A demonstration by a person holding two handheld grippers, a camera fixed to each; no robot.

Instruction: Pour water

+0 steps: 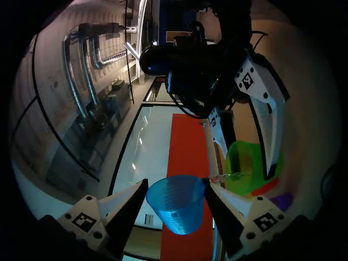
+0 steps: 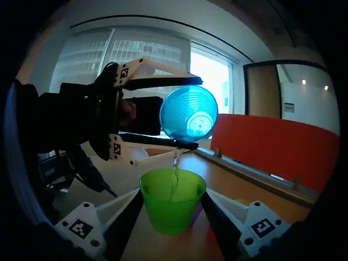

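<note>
Water (image 2: 175,167) pours: blue cup (image 1: 176,209) pinched by left fingers (image 1: 122,204), green cup (image 2: 172,204) pinched by right fingers (image 2: 235,209).

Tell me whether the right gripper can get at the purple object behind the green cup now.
Probably not. The right gripper is shut on the green cup, which is catching water from the blue cup, and the purple object lies behind that cup. It would need to set it down first.

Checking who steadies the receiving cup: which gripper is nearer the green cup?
Right. The right gripper holds the green cup between its fingers; the left gripper is above it, tipping the blue cup over it.
</note>
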